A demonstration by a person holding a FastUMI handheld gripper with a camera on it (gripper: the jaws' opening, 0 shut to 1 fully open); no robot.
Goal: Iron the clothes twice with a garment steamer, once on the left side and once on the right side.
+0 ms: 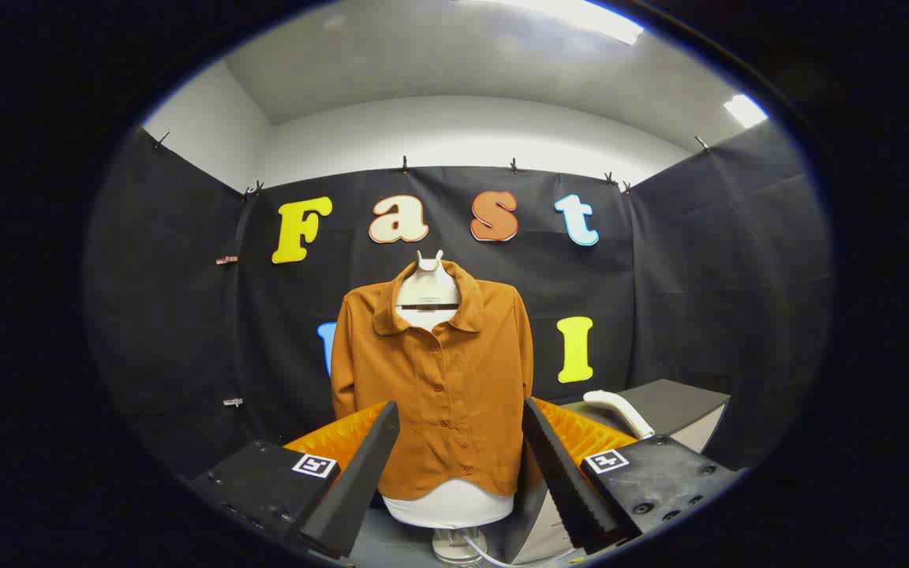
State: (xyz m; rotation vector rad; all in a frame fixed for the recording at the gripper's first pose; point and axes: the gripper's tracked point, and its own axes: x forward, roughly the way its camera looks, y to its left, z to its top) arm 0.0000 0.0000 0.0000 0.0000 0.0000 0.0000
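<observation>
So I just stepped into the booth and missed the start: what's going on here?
A person is holding a gripper whose fingers are spread open with nothing between them, aimed at a brown button-up shirt hung on a white mannequin stand. The white garment steamer lies untouched on a grey box beyond the right finger, beside the shirt. So the ironing hasn't begun; the steamer has yet to be picked up.
</observation>
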